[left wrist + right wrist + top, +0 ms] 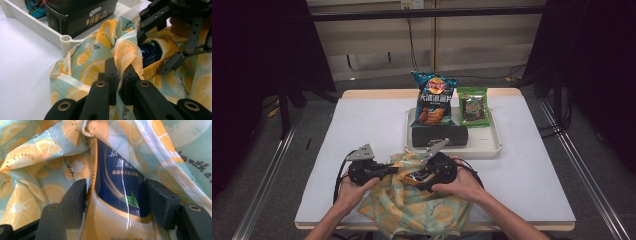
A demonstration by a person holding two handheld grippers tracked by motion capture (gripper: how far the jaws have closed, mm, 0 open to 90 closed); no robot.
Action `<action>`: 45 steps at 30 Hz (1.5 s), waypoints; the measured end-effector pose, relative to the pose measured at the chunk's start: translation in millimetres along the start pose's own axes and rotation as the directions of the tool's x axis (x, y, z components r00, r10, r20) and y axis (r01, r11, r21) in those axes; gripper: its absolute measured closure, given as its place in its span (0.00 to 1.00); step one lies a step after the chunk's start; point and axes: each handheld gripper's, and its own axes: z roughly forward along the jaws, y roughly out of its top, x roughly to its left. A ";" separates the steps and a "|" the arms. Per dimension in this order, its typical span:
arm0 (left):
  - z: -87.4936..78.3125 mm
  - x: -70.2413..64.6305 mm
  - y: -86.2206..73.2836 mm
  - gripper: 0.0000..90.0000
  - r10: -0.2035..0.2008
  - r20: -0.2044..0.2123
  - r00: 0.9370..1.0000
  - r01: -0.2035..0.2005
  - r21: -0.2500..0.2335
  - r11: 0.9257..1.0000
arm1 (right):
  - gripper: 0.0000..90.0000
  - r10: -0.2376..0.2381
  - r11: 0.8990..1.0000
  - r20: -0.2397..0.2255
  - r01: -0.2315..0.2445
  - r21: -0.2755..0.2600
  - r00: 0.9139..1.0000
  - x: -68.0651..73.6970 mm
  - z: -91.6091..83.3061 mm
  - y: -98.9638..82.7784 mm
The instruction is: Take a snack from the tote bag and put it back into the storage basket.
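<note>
A lemon-print cloth bag [412, 206] lies crumpled at the table's near edge. My left gripper [120, 68] is shut on a gathered fold of the bag [87, 62], holding its mouth up. A blue and yellow snack packet [117, 177] sits partly inside the bag's mouth. My right gripper [116, 195] is open, one pad on each side of the packet, close to its edges and not squeezing it. In the high view the left gripper [387, 170] and right gripper [414, 176] meet over the bag's far end.
A white tray [452, 148] stands just beyond the bag, its corner [66, 40] touching the cloth. It holds a black box [439, 135], a blue chips bag [432, 97] and a green packet [473, 107]. A white mat covers the table.
</note>
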 end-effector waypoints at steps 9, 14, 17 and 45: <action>-4.9 1.7 0.6 0.98 0.007 -0.015 1.000 -0.007 -0.007 1.000 | 0.42 -0.029 0.999 -0.015 0.029 0.019 0.999 3.3 -2.0 -2.6; -5.5 1.8 0.7 0.99 0.010 -0.018 1.000 -0.010 -0.005 1.000 | 0.43 -0.047 0.998 -0.046 0.049 0.032 0.998 5.7 -12.4 -12.8; -6.6 2.4 0.2 0.99 0.001 -0.027 1.000 -0.001 -0.001 1.000 | 0.43 -0.048 0.998 -0.052 0.050 0.039 0.997 4.8 -18.4 -18.9; -3.3 6.4 -5.0 0.97 -0.030 -0.013 0.999 0.030 0.019 0.999 | 0.37 -0.058 0.993 -0.106 0.068 0.095 0.993 2.0 -3.6 12.3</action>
